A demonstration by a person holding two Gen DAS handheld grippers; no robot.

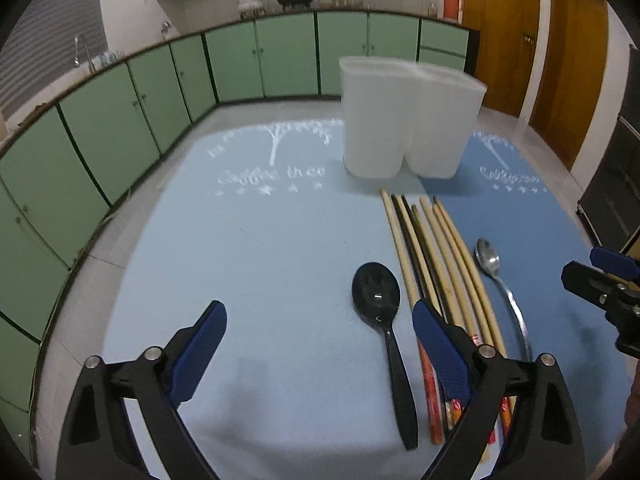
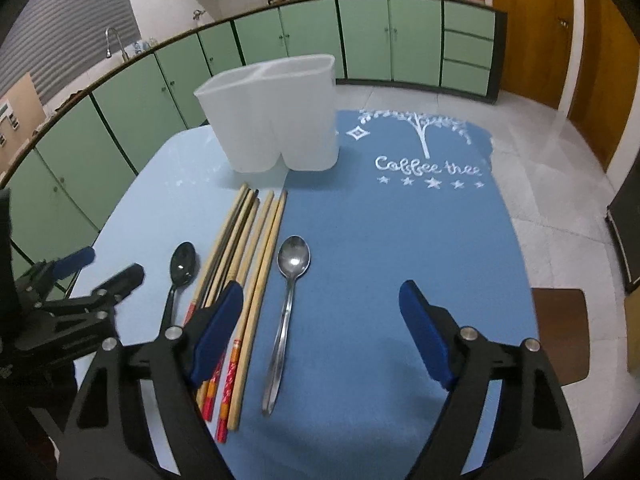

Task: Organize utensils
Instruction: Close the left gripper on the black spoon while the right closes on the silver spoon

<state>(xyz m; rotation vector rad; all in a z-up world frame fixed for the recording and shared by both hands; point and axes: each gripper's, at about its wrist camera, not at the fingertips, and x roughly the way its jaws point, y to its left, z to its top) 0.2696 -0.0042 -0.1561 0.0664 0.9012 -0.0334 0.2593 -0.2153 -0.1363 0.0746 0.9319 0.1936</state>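
Zero utensils sorted: white translucent two-compartment holder point(image 2: 272, 116) looks empty, well ahead of both tongs. Wooden chopsticks point(image 2: 244, 264), glossy black plastic spoon point(image 1: 378, 300) and shiny steel spoon point(image 2: 290, 300) lie flat on the counter between spread, empty left tongs point(image 1: 318, 332) and right tongs point(image 2: 320, 312).

You held both grippers tilted steeply downward, side by side. Your left gripper point(image 1: 318, 320) had its blue-padded fingers point(image 1: 200, 344) spread wide with nothing pressed between the pads. Your right gripper point(image 2: 322, 304) stood likewise apart, its pads point(image 2: 424, 332) gripping nothing. Each gripper showed at the edge of the other's view.
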